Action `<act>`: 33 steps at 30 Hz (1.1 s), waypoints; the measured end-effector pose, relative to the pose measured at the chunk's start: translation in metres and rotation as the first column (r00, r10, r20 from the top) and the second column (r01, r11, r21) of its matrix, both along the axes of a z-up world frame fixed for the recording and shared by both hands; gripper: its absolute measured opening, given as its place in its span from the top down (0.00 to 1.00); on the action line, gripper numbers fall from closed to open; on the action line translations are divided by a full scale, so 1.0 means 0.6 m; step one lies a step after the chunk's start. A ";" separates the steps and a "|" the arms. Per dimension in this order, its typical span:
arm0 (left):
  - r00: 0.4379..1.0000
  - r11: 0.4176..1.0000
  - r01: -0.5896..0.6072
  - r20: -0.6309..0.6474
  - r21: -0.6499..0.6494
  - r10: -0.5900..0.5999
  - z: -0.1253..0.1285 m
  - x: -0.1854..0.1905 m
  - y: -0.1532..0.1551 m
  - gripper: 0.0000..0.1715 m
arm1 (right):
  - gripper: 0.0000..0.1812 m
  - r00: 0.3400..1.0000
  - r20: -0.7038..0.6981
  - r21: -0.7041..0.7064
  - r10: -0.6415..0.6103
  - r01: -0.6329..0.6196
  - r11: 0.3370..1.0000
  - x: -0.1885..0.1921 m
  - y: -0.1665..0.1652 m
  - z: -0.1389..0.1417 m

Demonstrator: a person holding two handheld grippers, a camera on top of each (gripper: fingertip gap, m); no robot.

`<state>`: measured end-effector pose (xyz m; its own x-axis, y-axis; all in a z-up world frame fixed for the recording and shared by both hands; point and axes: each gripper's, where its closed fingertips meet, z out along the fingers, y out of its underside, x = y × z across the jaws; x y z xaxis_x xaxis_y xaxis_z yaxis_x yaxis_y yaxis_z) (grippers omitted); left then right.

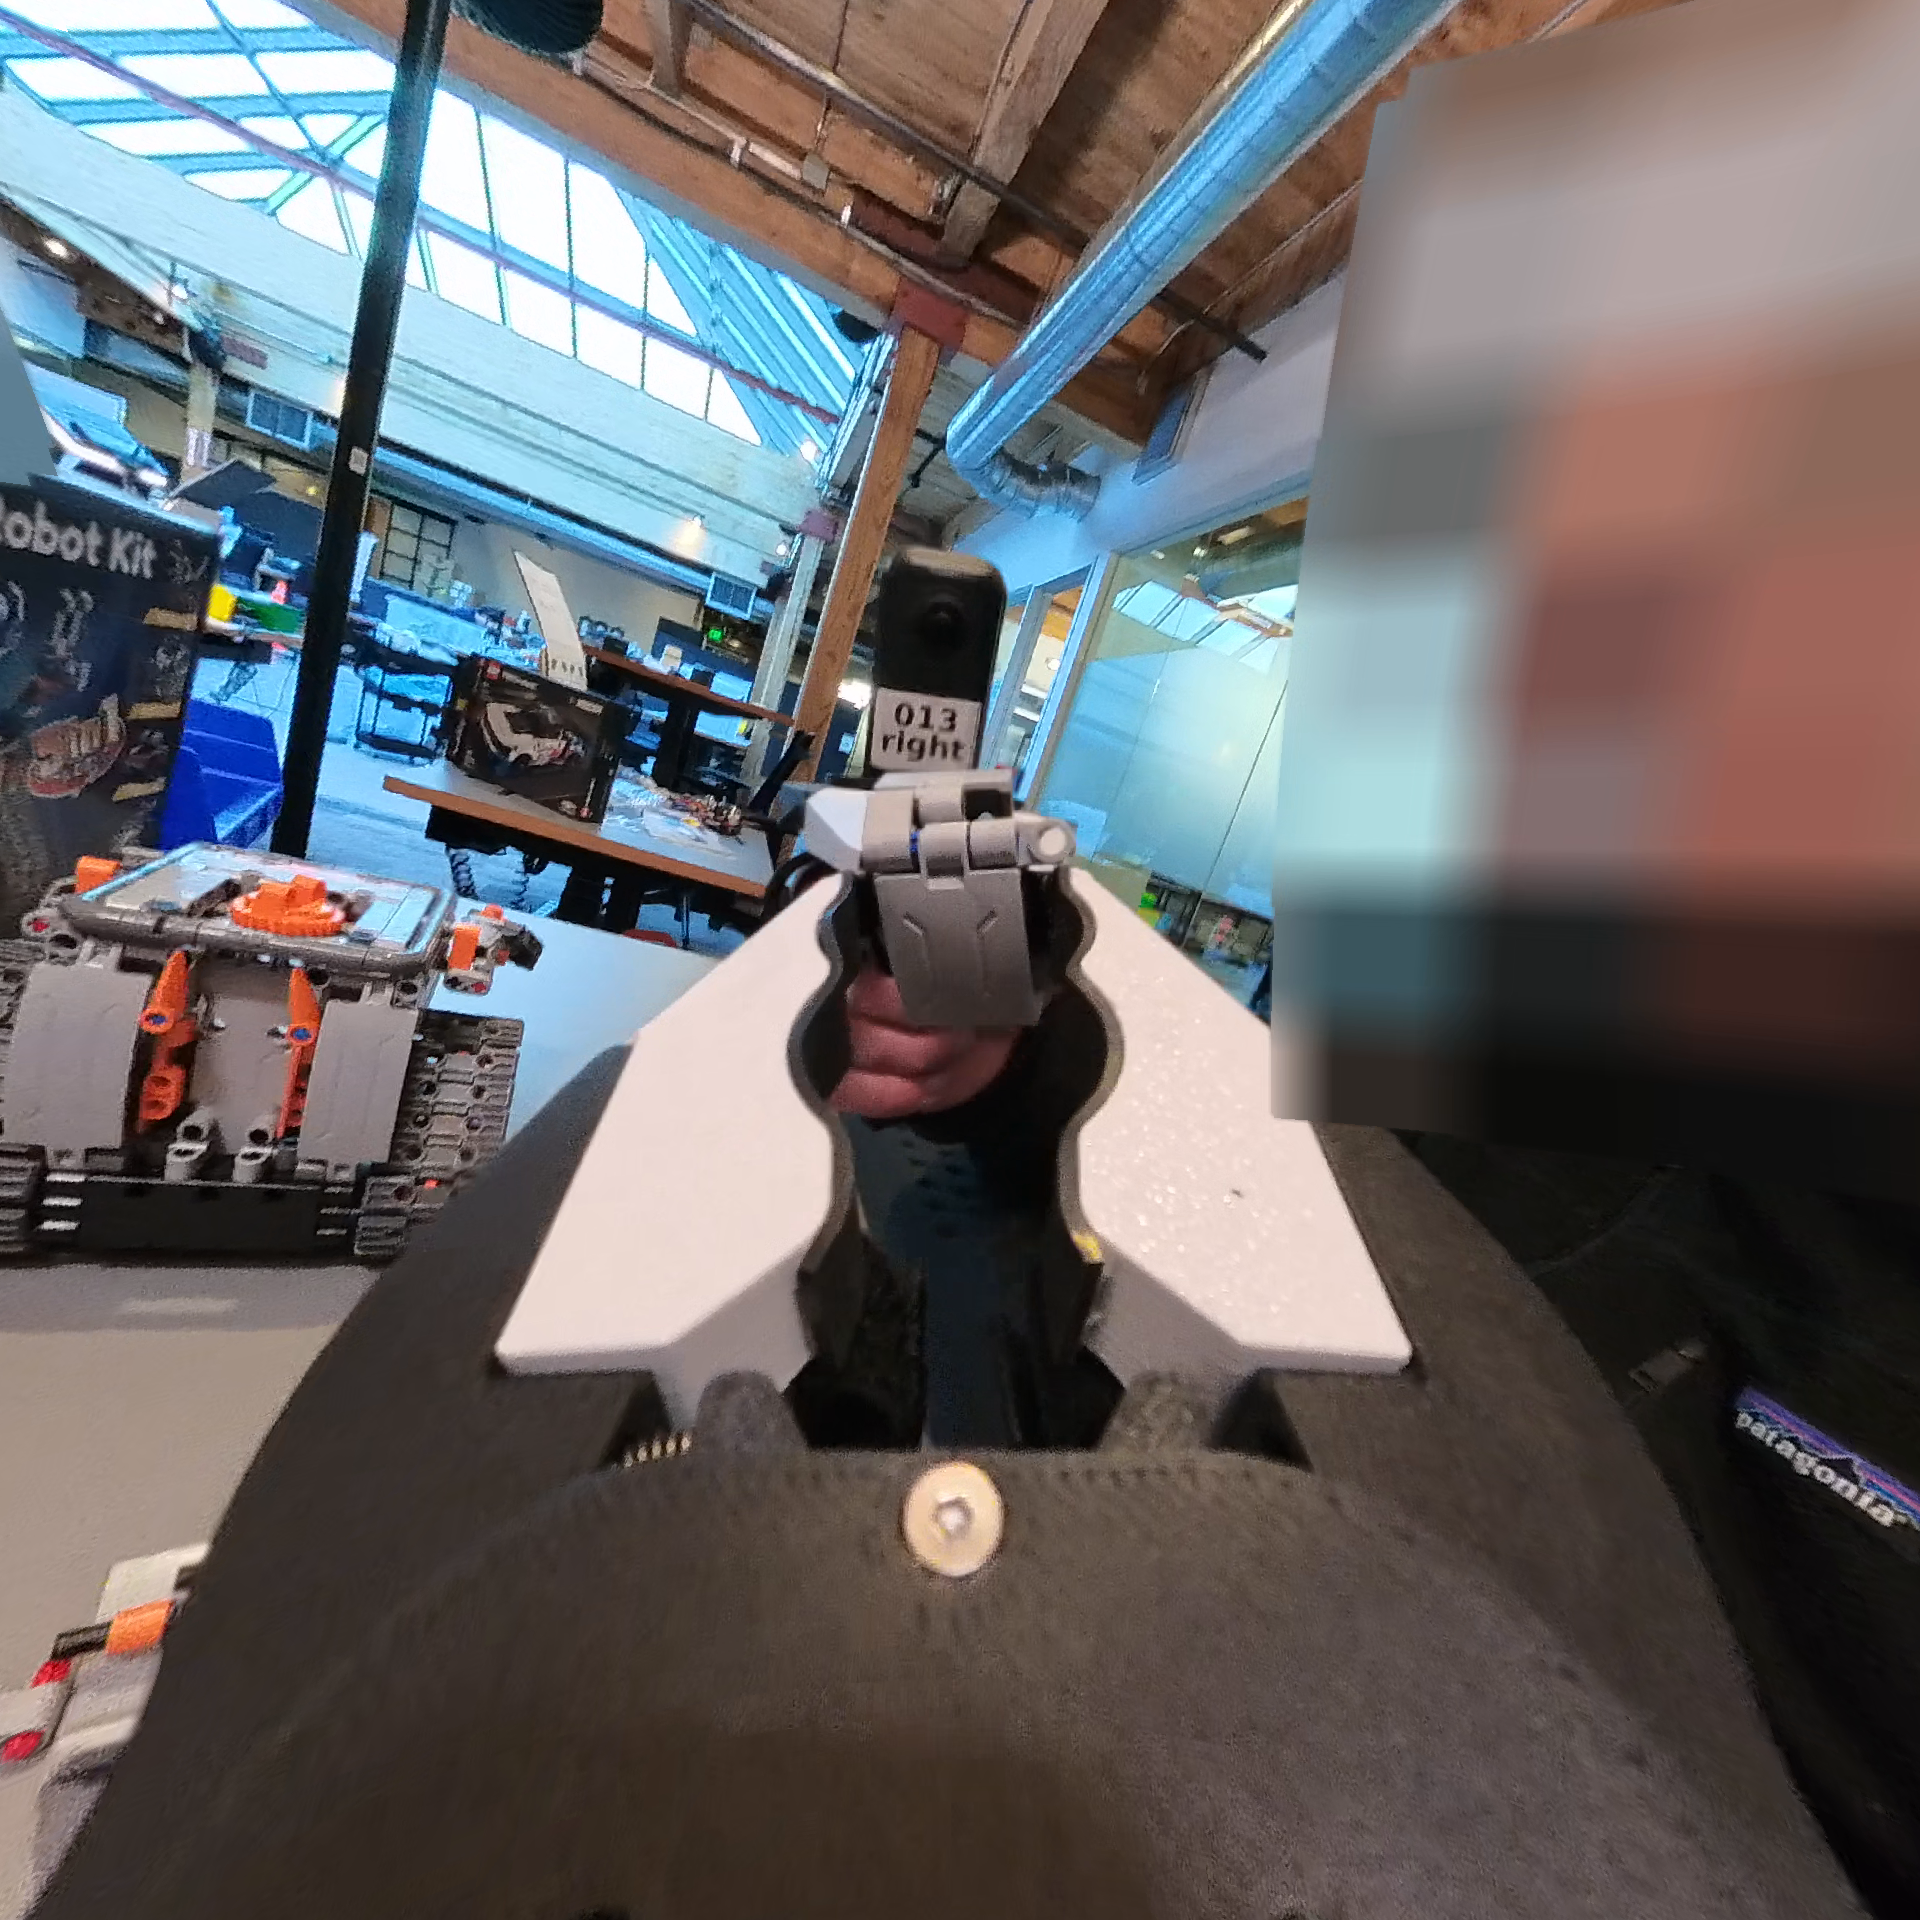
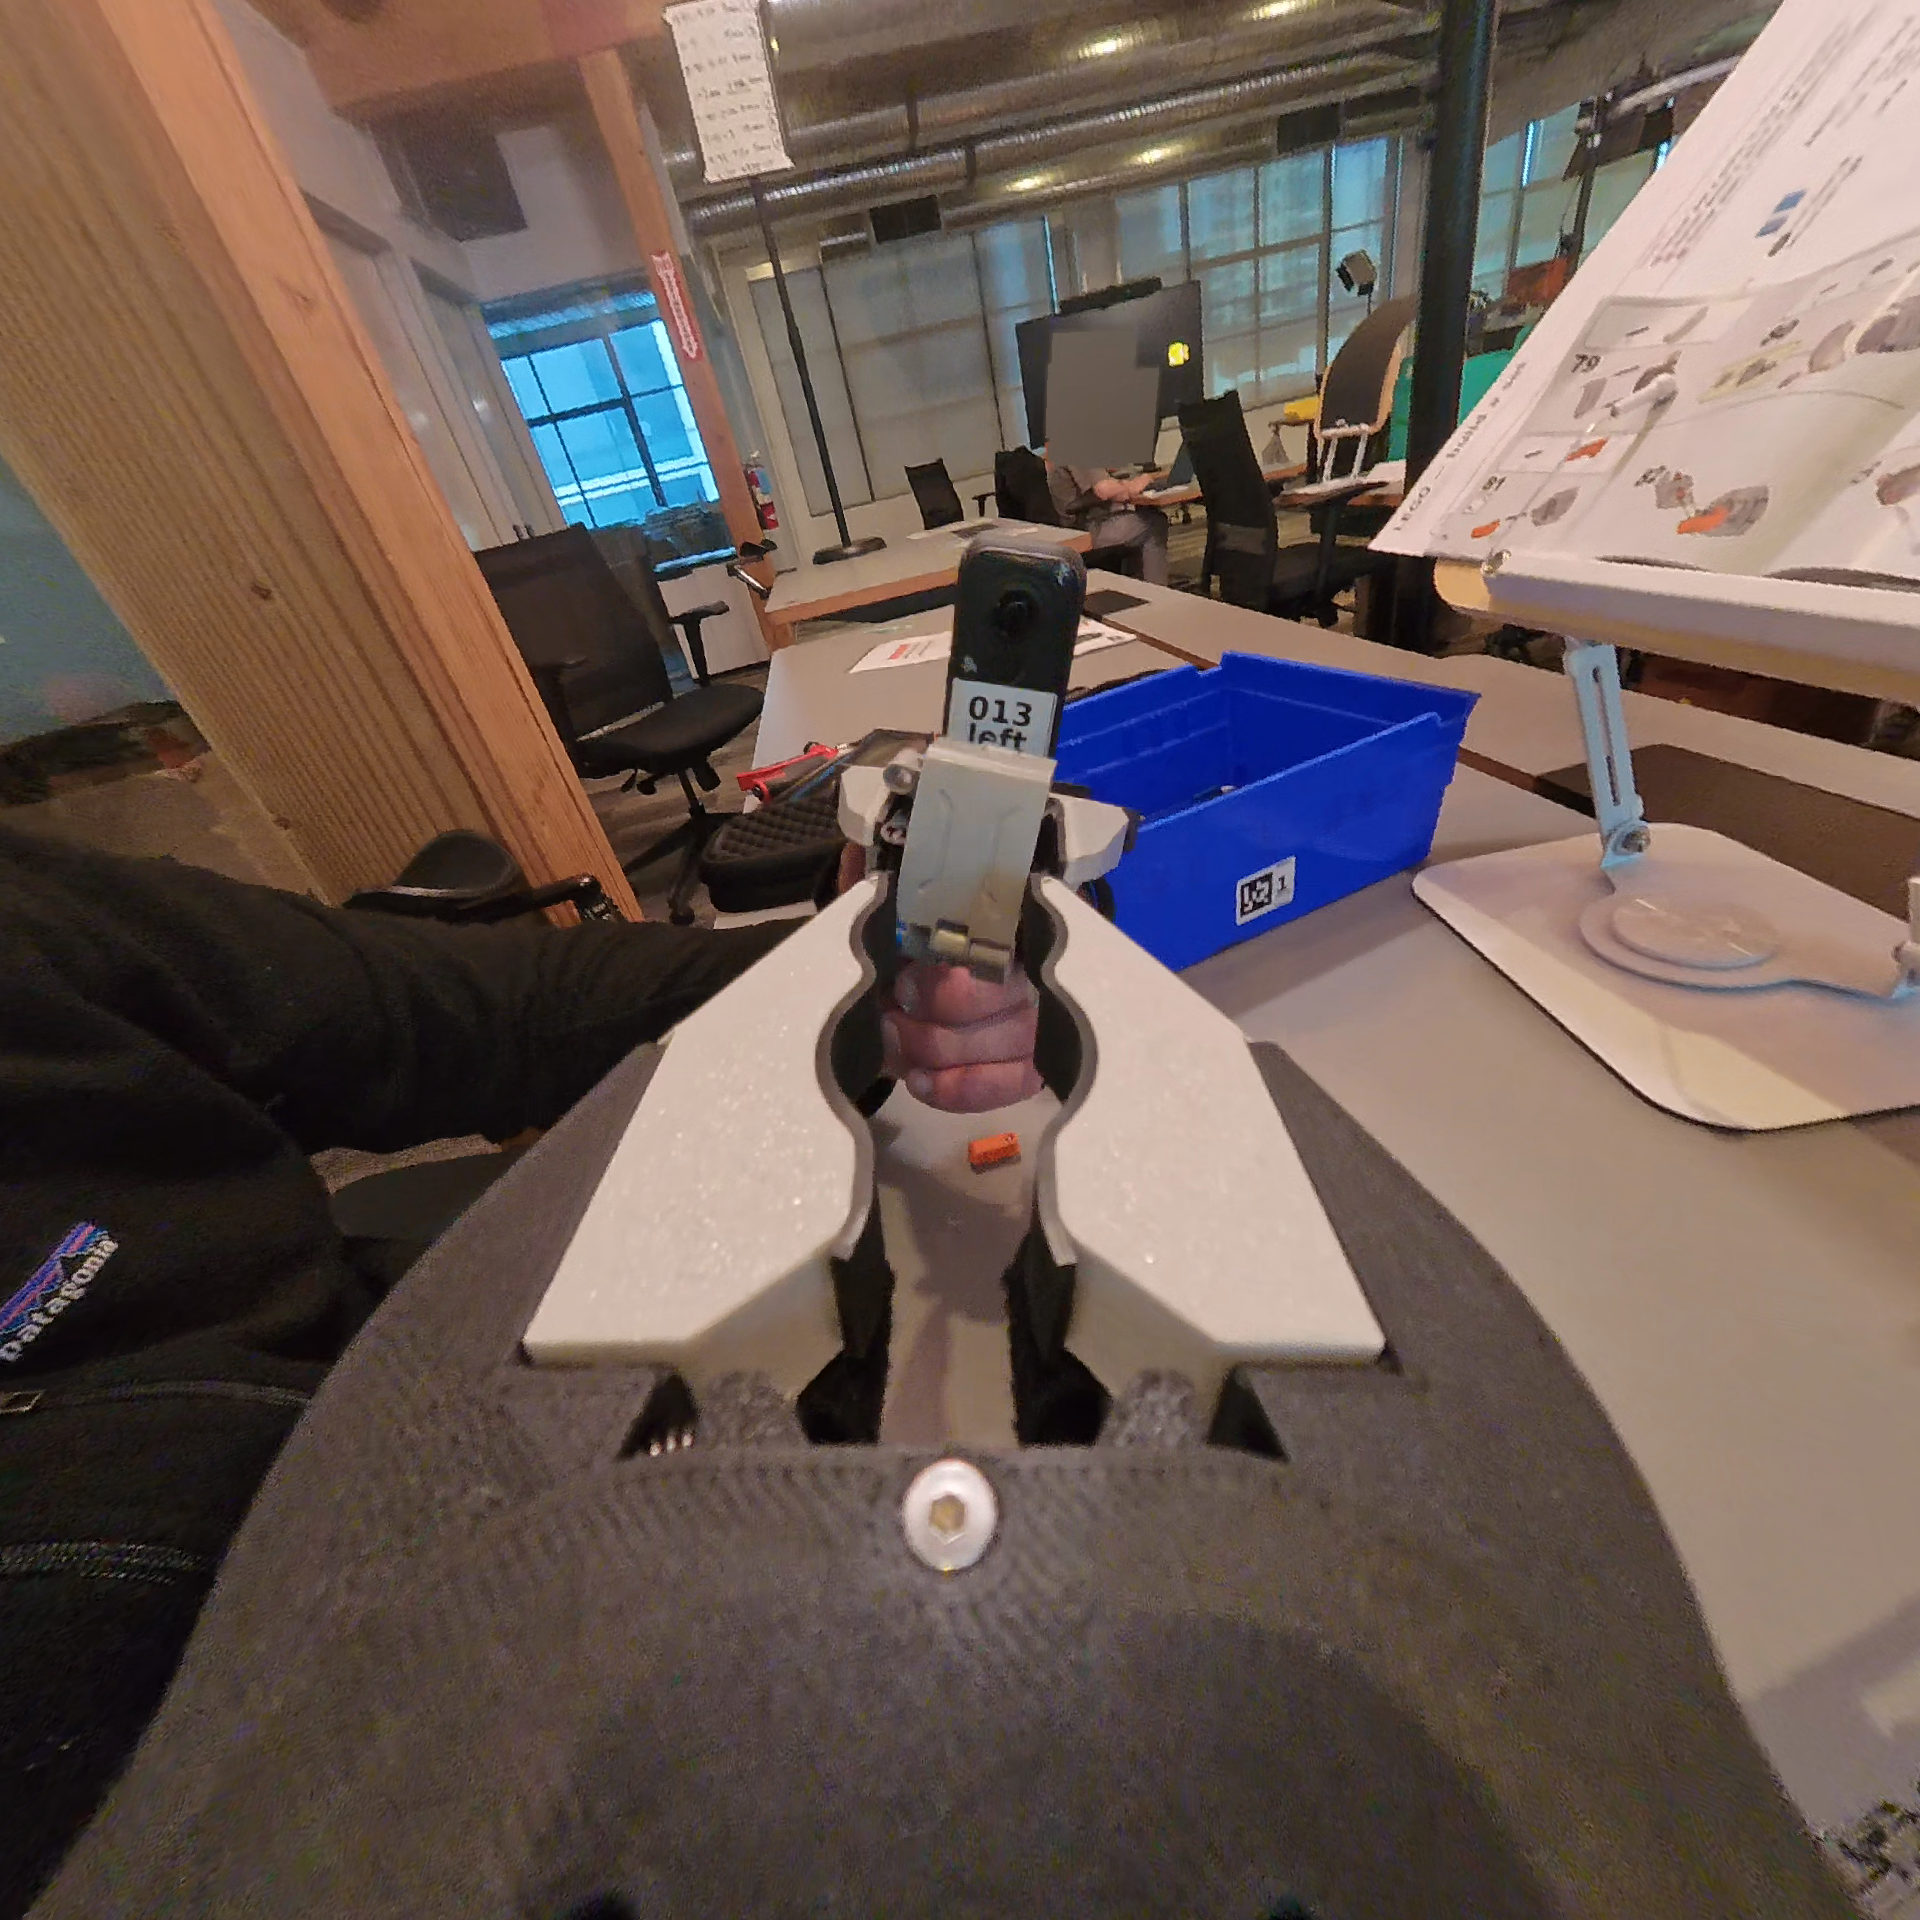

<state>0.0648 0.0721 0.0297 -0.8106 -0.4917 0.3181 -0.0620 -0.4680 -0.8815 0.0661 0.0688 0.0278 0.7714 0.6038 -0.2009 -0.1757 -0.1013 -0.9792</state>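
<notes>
Grippers face to face, left gripper (image 1: 961, 914) and right gripper (image 2: 961, 914) both clamping one grey hinged brick assembly (image 1: 951, 894), seemingly steadying it between them.

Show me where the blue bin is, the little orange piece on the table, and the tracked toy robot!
blue bin (image 2: 1278, 821): right wrist view, on its front wall.
orange piece (image 2: 992, 1149): right wrist view, on its top face.
tracked brick robot (image 1: 239, 1039): left wrist view, on its grey front panels.

My 2 grippers face each other, raised: left gripper (image 1: 956, 914) and right gripper (image 2: 961, 914) both pinch closed (fingertips nearly meeting).
</notes>
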 end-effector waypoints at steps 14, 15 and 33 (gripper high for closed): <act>0.985 0.997 -0.070 0.162 0.014 0.067 0.040 -0.024 -0.005 0.80 | 0.74 0.977 0.138 0.090 -0.165 0.153 0.984 -0.049 0.025 0.004; 0.982 0.997 -0.078 0.172 0.021 0.074 0.042 -0.025 -0.005 0.81 | 0.79 0.977 0.139 0.103 -0.164 0.150 0.983 -0.054 0.024 0.007; 0.972 0.996 -0.078 0.224 0.044 0.067 0.052 -0.042 -0.013 0.81 | 0.83 0.912 0.343 0.203 -0.223 0.160 0.966 -0.064 0.019 0.014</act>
